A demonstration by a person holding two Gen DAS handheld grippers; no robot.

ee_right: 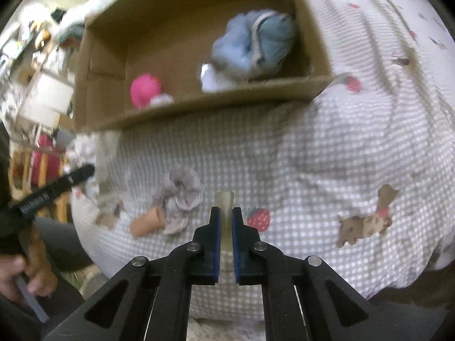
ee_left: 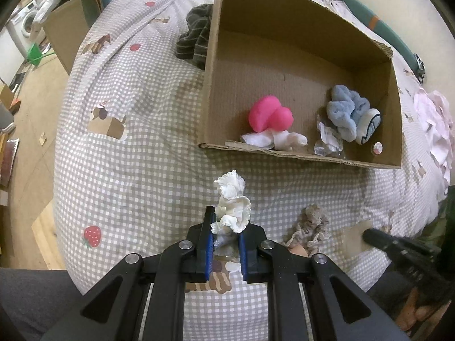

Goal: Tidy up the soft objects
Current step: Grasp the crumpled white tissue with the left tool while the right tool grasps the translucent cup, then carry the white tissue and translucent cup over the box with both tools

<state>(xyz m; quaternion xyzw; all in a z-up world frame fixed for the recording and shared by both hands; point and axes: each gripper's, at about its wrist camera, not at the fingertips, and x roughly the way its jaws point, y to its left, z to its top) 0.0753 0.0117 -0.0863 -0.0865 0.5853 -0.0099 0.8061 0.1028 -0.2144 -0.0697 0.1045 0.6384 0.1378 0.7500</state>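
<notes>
Above checked bedspread (ee_left: 136, 170), my left gripper (ee_left: 224, 236) clamps white lace scrunchie (ee_left: 233, 207); right gripper (ee_right: 226, 224) clamps pale soft piece (ee_right: 225, 199). Step: carry. Next: reach over cardboard box (ee_left: 298, 155) rim, release.

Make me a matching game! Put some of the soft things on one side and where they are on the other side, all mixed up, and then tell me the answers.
Things:
1. white lacy cloth
2. pink foam toy
3. grey scrunchie
4. dark striped cloth

Places:
A. on the checked blanket, just outside the far left wall of the cardboard box
B. clamped in the left gripper
C. inside the box
D. on the blanket near the grippers, held by nothing

Pairs: 1-B, 2-C, 3-D, 4-A
</notes>
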